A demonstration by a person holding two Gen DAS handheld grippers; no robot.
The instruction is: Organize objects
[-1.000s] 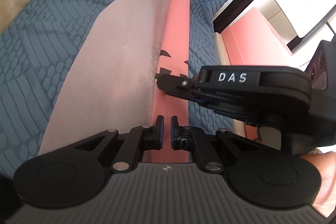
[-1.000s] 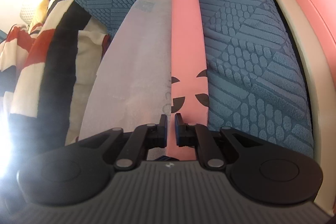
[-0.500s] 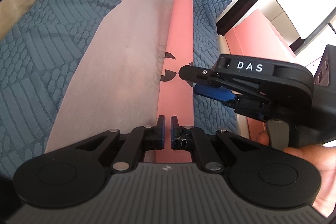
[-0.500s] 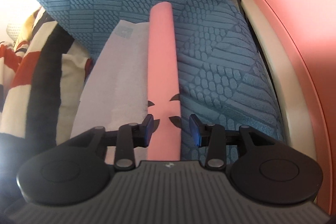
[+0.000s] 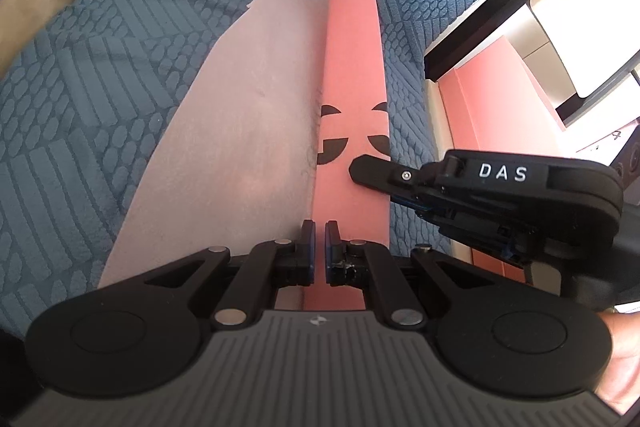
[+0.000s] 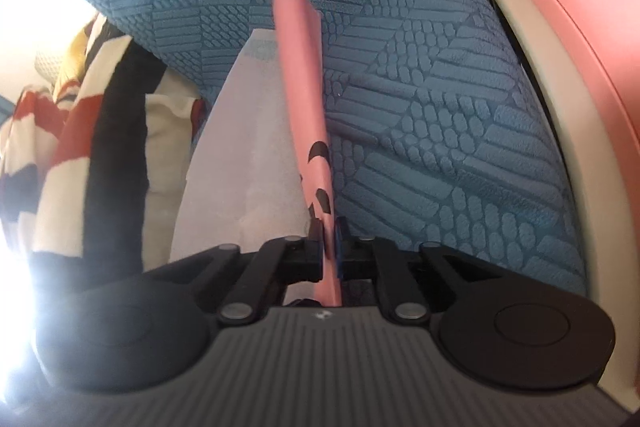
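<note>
The right gripper [image 6: 329,247], spread wide a moment ago, now pinches the pink roll's [image 6: 310,131] edge and lifts it off the blue cover [image 6: 440,131], so it looks ready to move, while the left gripper [image 5: 320,251] stays pressed together above the roll's near end.

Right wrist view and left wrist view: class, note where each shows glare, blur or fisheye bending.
Right wrist view: blown-out white glare along the left edge washes over the striped cloth; the pink roll looks slightly soft. Left wrist view: evenly lit and sharp, but the blue quilt pattern curves toward the edges.
</note>
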